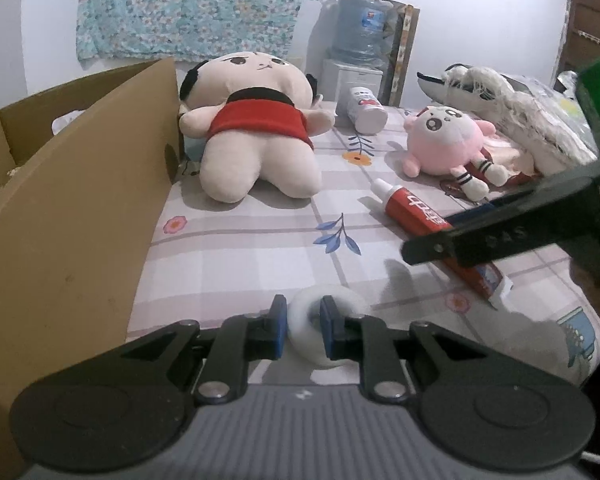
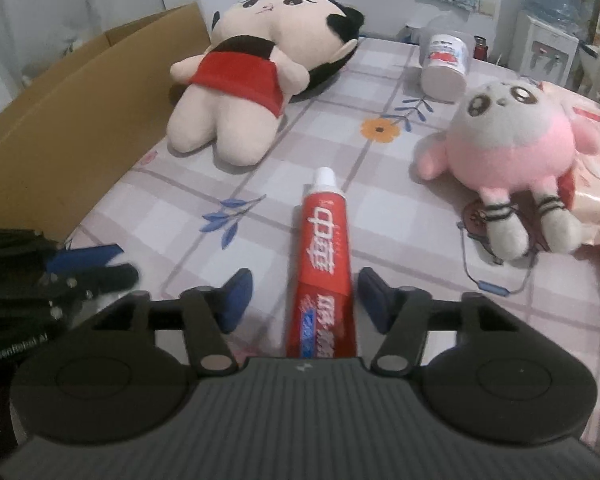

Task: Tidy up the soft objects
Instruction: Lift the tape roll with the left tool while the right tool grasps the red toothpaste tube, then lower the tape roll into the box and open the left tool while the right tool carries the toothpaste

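step: left gripper (image 1: 303,330) pinches a white soft ring (image 1: 324,334) beside the cardboard box (image 1: 76,216); right gripper (image 2: 300,296) straddles the red toothpaste tube (image 2: 324,248), jaws apart, pads seemingly clear | next: judged, drop ring in box | count: two plush dolls, big (image 1: 256,128) and pink (image 1: 448,140); one tube; one jar (image 1: 366,110)

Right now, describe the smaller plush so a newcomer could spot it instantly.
Start at the checked bedsheet. Right of the red toothpaste tube, before the white jar, lies the pink plush. Unlike the big red-shirted doll by the cardboard box, it is round, with striped legs.
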The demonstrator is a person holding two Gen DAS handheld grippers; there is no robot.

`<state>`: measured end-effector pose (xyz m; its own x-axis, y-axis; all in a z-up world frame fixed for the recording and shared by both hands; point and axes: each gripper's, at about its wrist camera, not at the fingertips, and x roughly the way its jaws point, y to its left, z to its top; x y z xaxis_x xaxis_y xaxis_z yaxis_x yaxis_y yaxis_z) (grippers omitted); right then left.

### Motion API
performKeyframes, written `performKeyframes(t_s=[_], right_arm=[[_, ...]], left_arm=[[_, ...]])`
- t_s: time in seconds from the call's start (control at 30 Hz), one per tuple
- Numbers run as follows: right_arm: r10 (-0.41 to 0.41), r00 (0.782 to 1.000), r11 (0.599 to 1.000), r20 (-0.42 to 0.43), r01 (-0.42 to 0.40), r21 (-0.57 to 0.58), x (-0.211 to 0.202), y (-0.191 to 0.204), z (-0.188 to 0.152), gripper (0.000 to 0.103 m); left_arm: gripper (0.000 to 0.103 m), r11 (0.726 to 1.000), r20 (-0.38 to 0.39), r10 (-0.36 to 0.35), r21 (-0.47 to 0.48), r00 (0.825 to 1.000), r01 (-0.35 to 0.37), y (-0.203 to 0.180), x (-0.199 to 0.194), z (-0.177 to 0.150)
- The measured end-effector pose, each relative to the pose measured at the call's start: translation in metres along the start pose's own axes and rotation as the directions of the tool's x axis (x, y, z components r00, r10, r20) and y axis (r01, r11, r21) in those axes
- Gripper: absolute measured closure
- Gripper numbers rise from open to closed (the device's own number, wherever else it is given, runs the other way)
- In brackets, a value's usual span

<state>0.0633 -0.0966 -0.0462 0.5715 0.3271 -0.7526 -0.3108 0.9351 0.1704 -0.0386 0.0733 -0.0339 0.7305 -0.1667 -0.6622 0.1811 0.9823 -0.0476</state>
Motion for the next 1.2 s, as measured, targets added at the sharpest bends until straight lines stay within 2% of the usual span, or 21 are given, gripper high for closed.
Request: performKeyframes(t_s=[0.07,0.1,0.23,0.33,0.43,0.53,0.63,0.77,0.8,0.83,0.9,0.93,1.0,1.03,1.1,1.13,1.2], right_arm=[[-0.024,1.0,1.0,0.016,0.024,-0.016,0.004,0.003,0.003,0.059],[-0.055,0.998,0.998,0.021,0.055,-0.021,0.004,0.005,0.004,0.075],[-0.024,0.999,0.997,0.034,0.021,0.07,-0.001,-0.002,0.004,0.077],[0.015,0.997,0.992,0.075,-0.024,0.126,-0.016,-0.003,-0.006,0.077],[0.065,0.991,0.984,0.119,-0.083,0.156,-0.041,0.003,-0.009,0.077],[0.115,0.976,0.98,0.187,-0.142,0.142,-0.075,0.016,-0.005,0.077],[0.174,0.955,0.973,0.242,-0.205,0.11,-0.098,0.032,0.01,0.077],[0.295,0.911,0.943,0.287,-0.326,0.067,-0.112,0.062,0.038,0.077],[0.323,0.9,0.935,0.291,-0.352,0.051,-0.112,0.07,0.045,0.077],[0.345,0.891,0.927,0.296,-0.372,0.038,-0.111,0.08,0.054,0.077],[0.373,0.882,0.921,0.287,-0.39,0.004,-0.107,0.096,0.066,0.076],[0.394,0.876,0.914,0.277,-0.405,-0.017,-0.103,0.108,0.074,0.077],[0.431,0.868,0.9,0.248,-0.433,-0.05,-0.093,0.128,0.088,0.076],[0.45,0.864,0.892,0.226,-0.446,-0.071,-0.087,0.138,0.093,0.076],[0.472,0.862,0.882,0.184,-0.462,-0.094,-0.074,0.157,0.103,0.076],[0.482,0.864,0.876,0.147,-0.468,-0.12,-0.066,0.166,0.108,0.076],[0.489,0.868,0.868,0.088,-0.474,-0.144,-0.051,0.184,0.116,0.076]], left_arm=[[0.084,1.0,0.004,0.001,0.01,1.0,-0.001,-0.001,0.0,0.0],[0.085,1.0,0.007,-0.001,0.013,1.0,0.001,-0.001,0.0,-0.001],[0.088,1.0,0.016,0.007,0.01,1.0,-0.007,-0.001,-0.003,0.0],[0.088,1.0,0.046,-0.011,-0.002,0.999,0.011,-0.003,-0.02,0.006],[0.088,0.999,0.103,-0.027,-0.02,0.994,0.029,-0.006,-0.054,0.016],[0.088,1.0,0.173,-0.008,-0.014,0.985,0.01,-0.004,-0.096,0.027],[0.088,0.999,0.232,0.045,-0.021,0.972,-0.042,0.007,-0.136,0.039],[0.088,0.982,0.278,0.186,-0.09,0.942,-0.167,0.047,-0.182,0.053],[0.088,0.976,0.259,0.216,-0.095,0.941,-0.198,0.061,-0.187,0.056],[0.088,0.972,0.212,0.231,-0.096,0.95,-0.215,0.079,-0.188,0.059],[0.088,0.976,0.086,0.209,-0.084,0.974,-0.202,0.111,-0.175,0.064],[0.088,0.976,0.022,0.2,-0.088,0.979,-0.198,0.126,-0.164,0.064],[0.088,0.98,-0.133,0.172,-0.077,0.976,-0.184,0.153,-0.132,0.058],[0.088,0.981,-0.199,0.155,-0.085,0.968,-0.175,0.164,-0.118,0.054],[0.088,0.984,-0.328,0.107,-0.102,0.938,-0.148,0.184,-0.089,0.043],[0.088,0.985,-0.375,0.101,-0.093,0.922,-0.146,0.189,-0.08,0.039],[0.088,0.984,-0.447,0.135,-0.048,0.884,-0.174,0.197,-0.067,0.033]])
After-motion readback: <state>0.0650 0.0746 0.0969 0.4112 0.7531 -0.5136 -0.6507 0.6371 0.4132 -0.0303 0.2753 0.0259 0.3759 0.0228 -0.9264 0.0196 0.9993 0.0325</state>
